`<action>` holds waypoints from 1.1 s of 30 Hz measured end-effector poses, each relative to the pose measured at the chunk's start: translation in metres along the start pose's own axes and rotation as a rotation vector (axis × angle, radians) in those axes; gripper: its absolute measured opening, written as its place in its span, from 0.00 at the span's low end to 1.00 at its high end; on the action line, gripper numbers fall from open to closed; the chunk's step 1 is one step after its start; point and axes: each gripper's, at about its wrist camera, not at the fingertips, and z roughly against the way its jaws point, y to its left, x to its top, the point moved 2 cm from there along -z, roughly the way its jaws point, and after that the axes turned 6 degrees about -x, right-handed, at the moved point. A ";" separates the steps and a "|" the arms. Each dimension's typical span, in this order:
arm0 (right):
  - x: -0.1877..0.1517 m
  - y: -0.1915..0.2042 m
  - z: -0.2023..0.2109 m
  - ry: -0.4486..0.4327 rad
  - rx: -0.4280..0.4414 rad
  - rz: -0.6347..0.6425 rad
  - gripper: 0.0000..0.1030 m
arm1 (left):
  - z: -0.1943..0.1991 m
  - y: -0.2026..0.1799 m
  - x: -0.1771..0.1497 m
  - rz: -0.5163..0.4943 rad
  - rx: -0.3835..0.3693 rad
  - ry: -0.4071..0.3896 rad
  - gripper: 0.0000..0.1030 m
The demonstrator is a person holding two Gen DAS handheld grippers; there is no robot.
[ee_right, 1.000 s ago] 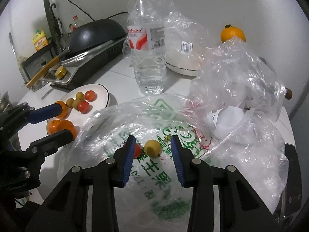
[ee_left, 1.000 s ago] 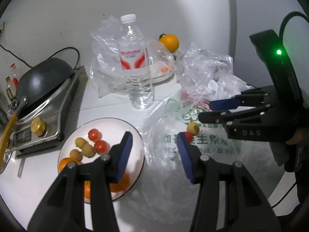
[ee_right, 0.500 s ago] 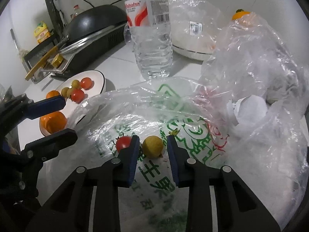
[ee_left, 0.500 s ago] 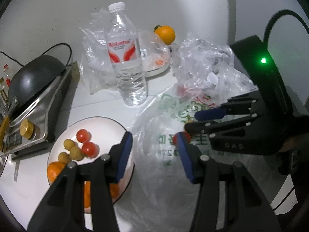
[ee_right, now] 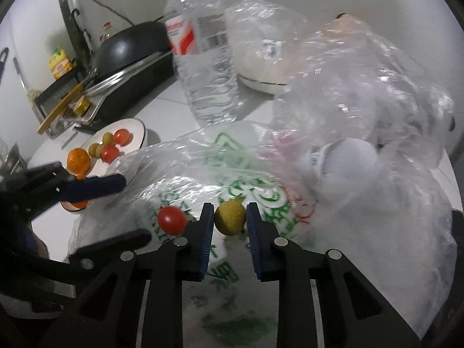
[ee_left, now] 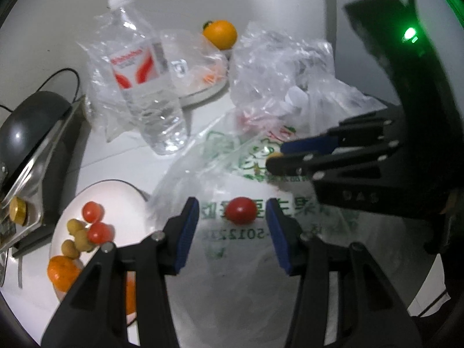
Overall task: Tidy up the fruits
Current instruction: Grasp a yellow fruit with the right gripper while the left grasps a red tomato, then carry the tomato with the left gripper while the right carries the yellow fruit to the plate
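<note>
Tomato point(ee_left: 241, 209) lying centred between wide left tool point(ee_left: 233, 229) pads; right tool point(ee_right: 230, 226) pinching yellow fruit point(ee_right: 230, 217) just beyond.

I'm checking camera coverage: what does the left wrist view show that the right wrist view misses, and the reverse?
Only the left wrist view shows the uncovered orange by the wall and a green light.

Only the right wrist view shows the yellow carton and the right gripper shut on the small yellow-green fruit.

Both show the red cherry tomato between the left gripper's open jaws, the clear water bottle and the white plate.
</note>
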 end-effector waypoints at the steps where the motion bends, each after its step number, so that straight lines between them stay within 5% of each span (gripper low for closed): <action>1: -0.001 -0.002 0.001 -0.002 0.003 -0.007 0.24 | -0.004 -0.001 0.001 0.001 -0.003 0.008 0.48; 13: -0.002 -0.010 0.004 -0.021 0.039 -0.021 0.24 | -0.040 0.001 0.000 0.012 -0.001 0.110 0.47; 17: -0.002 -0.010 0.004 -0.023 0.040 -0.021 0.24 | -0.043 0.002 -0.001 0.006 -0.002 0.108 0.33; 33: 0.004 0.022 0.025 -0.046 -0.005 0.025 0.24 | 0.013 0.002 0.003 -0.022 -0.025 -0.033 0.30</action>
